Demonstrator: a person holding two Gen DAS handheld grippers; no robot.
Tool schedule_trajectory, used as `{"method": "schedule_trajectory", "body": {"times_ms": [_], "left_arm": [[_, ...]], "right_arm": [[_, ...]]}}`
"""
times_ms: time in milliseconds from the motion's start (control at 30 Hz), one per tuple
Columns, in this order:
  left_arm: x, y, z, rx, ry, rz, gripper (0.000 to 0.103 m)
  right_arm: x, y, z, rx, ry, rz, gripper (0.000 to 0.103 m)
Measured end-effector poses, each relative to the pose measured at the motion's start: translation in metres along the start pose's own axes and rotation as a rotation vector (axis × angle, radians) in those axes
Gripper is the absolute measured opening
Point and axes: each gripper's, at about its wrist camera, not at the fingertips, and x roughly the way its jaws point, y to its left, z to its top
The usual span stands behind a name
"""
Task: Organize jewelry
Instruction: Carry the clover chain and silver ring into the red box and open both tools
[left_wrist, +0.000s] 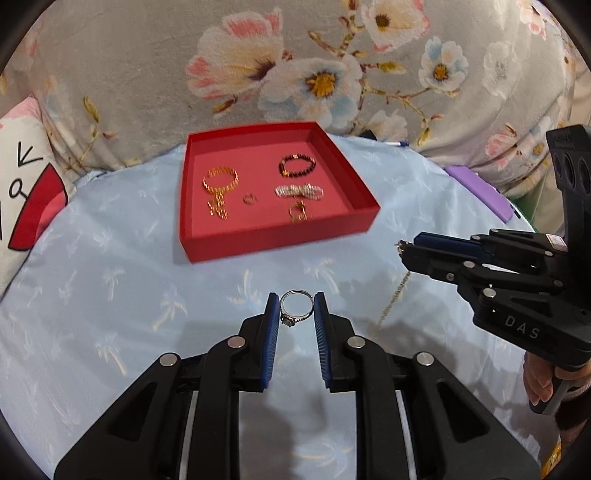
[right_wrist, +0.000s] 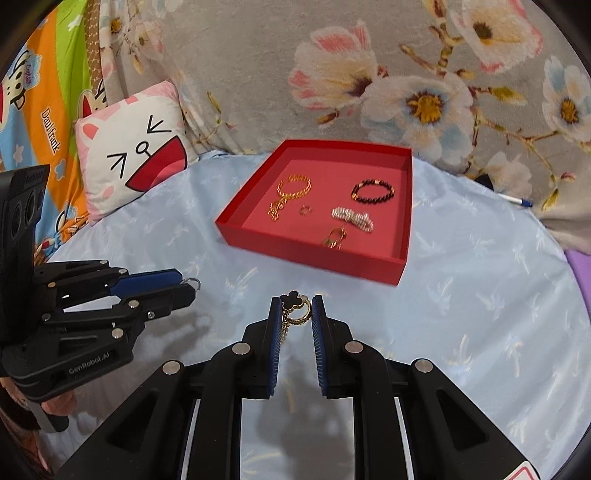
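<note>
A silver ring (left_wrist: 295, 308) with a small stone is clamped between the blue pads of my left gripper (left_wrist: 295, 304), above the light blue cloth. My right gripper (right_wrist: 295, 304) is shut on a gold chain necklace (right_wrist: 293, 308) with a black clover pendant; its chain hangs down between the fingers. A red tray (left_wrist: 275, 236) lies ahead of both, holding a gold chain bracelet (left_wrist: 220, 181), a dark bead bracelet (left_wrist: 297, 166), a sparkly silver bracelet (left_wrist: 299, 192), a small ring (left_wrist: 250, 198) and a gold ring (left_wrist: 297, 212). Each gripper also shows in the other's view: the right gripper (left_wrist: 402, 251) and the left gripper (right_wrist: 190, 286).
The light blue cloth (right_wrist: 480, 295) covers the surface, backed by a grey floral blanket (left_wrist: 295, 55). A white cartoon cushion (right_wrist: 136, 155) sits at the left, a purple object (left_wrist: 480, 192) at the right, a pen (right_wrist: 517, 200) by the blanket. A hand (left_wrist: 539, 380) grips the right handle.
</note>
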Motion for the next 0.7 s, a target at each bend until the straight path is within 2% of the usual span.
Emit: {"method": "schedule_trajectory", "body": {"times_ms": [367,533,700], "left_arm": [[0.018,0.027,0.09,-0.016,-0.025,0.022,0.018],[0.041,0.041,0.135,-0.018,-0.047,0.058,0.018],[0.072,0.056,0.162,-0.039,-0.044,0.091,0.018]], "right_arm": [[0.009,-0.019,0.098,-0.007,-0.032,-0.047,0.015],[0.032,-0.03,0.146,0.001,-0.045,-0.078,0.015],[0.064,-0.039,0.175,0.011,-0.041,-0.103,0.015]]}}
